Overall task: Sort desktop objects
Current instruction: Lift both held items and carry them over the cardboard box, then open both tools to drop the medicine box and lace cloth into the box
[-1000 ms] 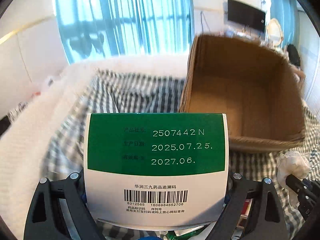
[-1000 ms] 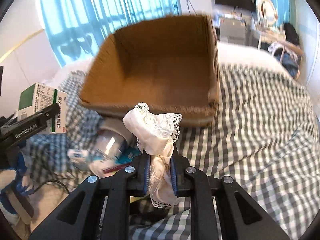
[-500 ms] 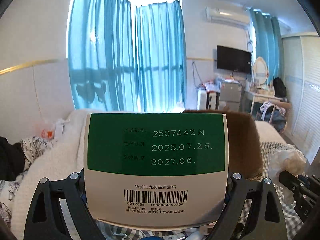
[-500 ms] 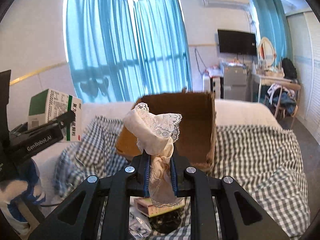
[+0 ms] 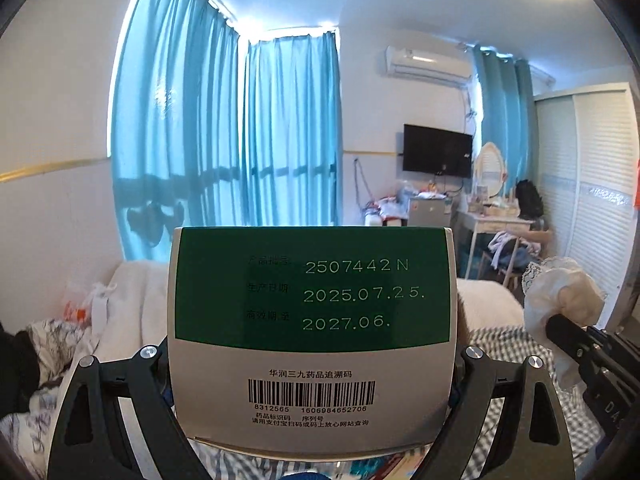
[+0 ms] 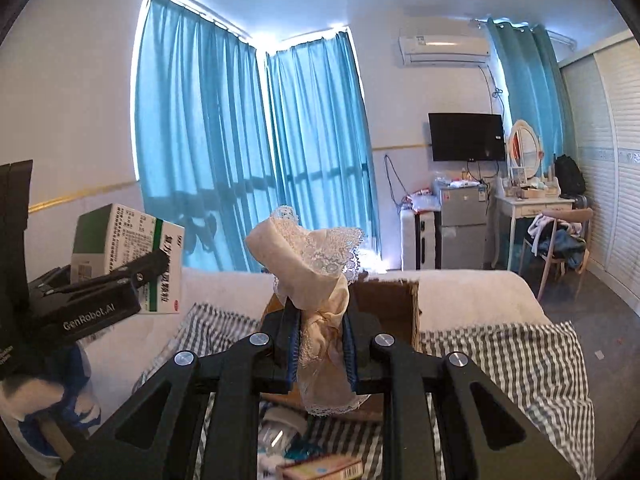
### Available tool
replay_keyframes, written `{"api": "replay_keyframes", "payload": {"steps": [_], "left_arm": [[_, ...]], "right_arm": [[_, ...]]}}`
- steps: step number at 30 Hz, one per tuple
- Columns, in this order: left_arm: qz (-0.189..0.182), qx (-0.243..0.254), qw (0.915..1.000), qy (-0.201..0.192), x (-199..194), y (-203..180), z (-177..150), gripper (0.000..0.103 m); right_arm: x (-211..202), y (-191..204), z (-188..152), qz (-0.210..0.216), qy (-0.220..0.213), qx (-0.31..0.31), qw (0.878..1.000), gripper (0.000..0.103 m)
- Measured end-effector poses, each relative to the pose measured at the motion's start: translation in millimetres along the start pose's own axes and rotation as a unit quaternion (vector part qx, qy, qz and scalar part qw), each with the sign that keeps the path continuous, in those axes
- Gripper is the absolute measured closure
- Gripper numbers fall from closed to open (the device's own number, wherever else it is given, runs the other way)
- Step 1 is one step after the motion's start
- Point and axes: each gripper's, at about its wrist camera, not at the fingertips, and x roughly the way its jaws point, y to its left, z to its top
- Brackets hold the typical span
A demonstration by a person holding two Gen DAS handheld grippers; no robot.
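Medicine box [image 5: 312, 336] upright (barcode end down); lace cloth [image 6: 316, 292] vertical.

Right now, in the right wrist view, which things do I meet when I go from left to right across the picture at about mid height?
Left claw holding the green-and-white medicine box → lace-trimmed cloth in the right claw → small grey fridge → white dressing table → wooden chair.

A green-and-white medicine box [image 5: 312, 332] is held upright between the fingers of the left tool [image 5: 312, 364], its barcode end facing the camera. A cream lace-trimmed cloth [image 6: 316, 300] is bunched in the right tool [image 6: 320, 348], in front of an open cardboard box [image 6: 394, 308] on the checked bedspread [image 6: 520, 364].
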Motion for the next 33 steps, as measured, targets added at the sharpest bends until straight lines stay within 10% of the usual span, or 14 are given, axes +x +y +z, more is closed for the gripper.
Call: {"api": "replay_keyframes", "payload": {"steps": [13, 33], "left_arm": [[-0.048, 0.006, 0.9988, 0.005, 65.5, -26.0, 21.4, 0.01], [-0.054, 0.043, 0.9919, 0.107, 189.8, -54.8, -65.4, 0.01]], "right_arm": [[77.8, -15.5, 11.8, -0.016, 0.019, -0.009, 1.0, 0.085], [219.8, -71.2, -80.5, -0.031, 0.16, 0.024, 0.986, 0.084]]}}
